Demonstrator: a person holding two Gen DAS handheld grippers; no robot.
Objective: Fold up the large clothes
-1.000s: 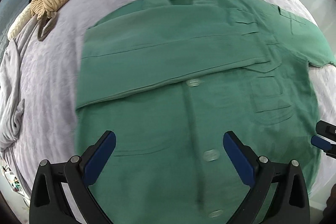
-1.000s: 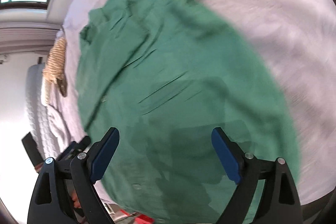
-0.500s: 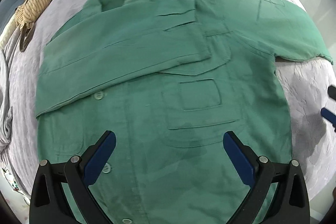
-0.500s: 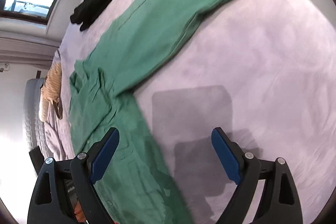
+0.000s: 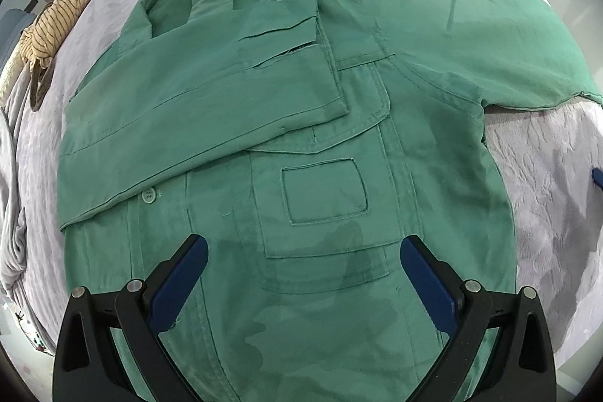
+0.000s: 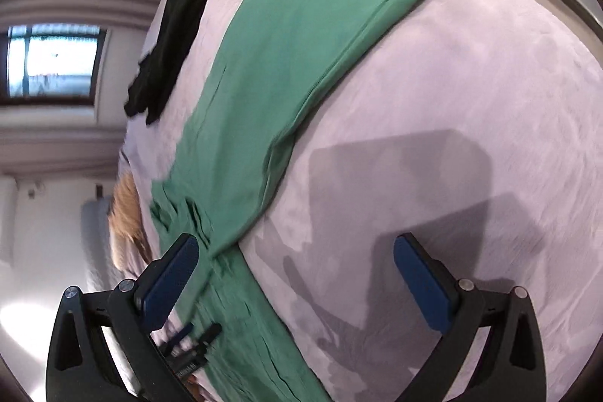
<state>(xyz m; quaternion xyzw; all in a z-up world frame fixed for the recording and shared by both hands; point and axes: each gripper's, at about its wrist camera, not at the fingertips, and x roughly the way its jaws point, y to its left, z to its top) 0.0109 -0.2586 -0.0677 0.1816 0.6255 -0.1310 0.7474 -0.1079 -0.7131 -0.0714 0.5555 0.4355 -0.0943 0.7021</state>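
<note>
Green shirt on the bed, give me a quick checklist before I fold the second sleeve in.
1. One sleeve already folded across the green shirt: ok.
2. Other sleeve lies flat and stretched out on the bedspread: ok.
3. Right hand-held gripper open with nothing between the fingers, its jaws having just been opening wider: ok.
4. Right hand-held gripper at the sleeve's cuff: not ok, it hangs over bare bedspread beside the shirt.
5. Left hand-held gripper open over the shirt front, holding nothing: ok.
6. Black garment apart from the sleeve: ok.
</note>
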